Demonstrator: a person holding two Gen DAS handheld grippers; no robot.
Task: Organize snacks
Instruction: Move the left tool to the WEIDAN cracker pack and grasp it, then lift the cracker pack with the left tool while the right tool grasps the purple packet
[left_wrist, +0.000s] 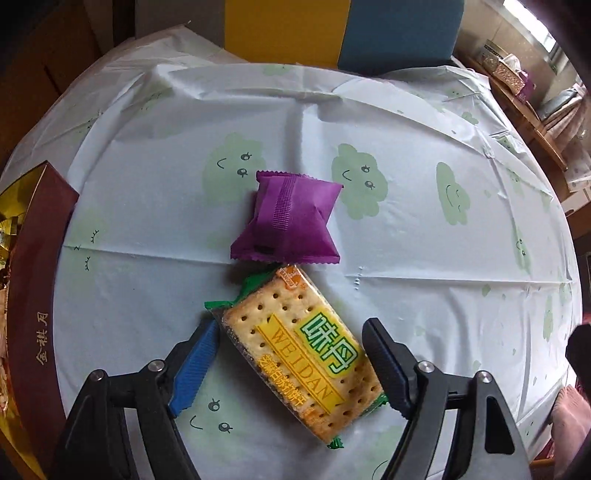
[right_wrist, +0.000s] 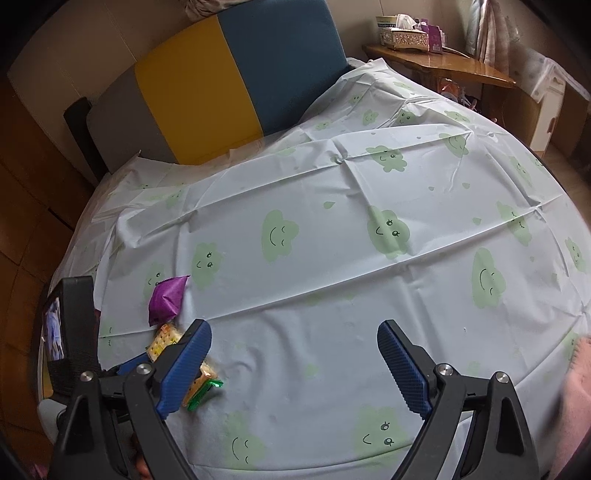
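Note:
A cracker packet (left_wrist: 299, 350) with green ends and a yellow label lies flat on the table. My left gripper (left_wrist: 291, 332) is open, its fingers on either side of the packet, which sits between them. A purple snack pouch (left_wrist: 288, 221) lies just beyond the packet, touching its far end. In the right wrist view the pouch (right_wrist: 167, 300) and the packet (right_wrist: 166, 341) show at the lower left, the packet partly hidden by my fingers. My right gripper (right_wrist: 295, 345) is open and empty above bare cloth.
A dark red gift box (left_wrist: 35, 295) with gold lining and snacks inside stands at the left table edge. The table wears a pale cloth with green clouds (right_wrist: 332, 240). A yellow and blue chair back (right_wrist: 240, 77) stands behind it. A wooden side table (right_wrist: 443, 66) is at the far right.

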